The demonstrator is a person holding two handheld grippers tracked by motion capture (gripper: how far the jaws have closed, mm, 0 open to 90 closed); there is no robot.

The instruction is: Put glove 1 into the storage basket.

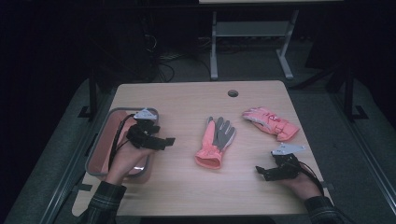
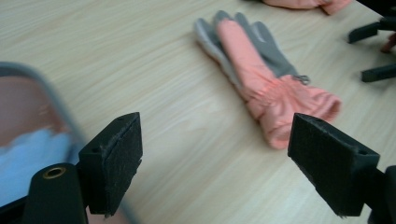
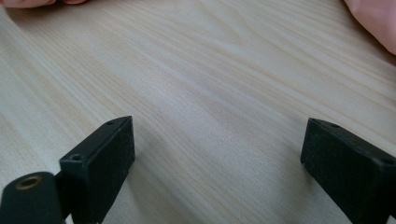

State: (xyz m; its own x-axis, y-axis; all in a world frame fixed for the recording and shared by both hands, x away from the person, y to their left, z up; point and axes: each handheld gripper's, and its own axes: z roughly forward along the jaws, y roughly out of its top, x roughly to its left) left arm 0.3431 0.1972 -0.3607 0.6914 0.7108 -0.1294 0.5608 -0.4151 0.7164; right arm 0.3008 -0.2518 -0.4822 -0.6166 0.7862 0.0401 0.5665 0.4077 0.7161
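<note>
With my left gripper (image 1: 170, 140) empty and wide open by the tray (image 1: 95, 149), I'd swing it over to the orange-and-grey glove (image 1: 215, 142) lying mid-table and pinch the puffy cuff, right gripper (image 1: 258, 171) parked open.

High view overhead, facing forward — claw views low, sharing the table (image 1: 187, 186).
</note>
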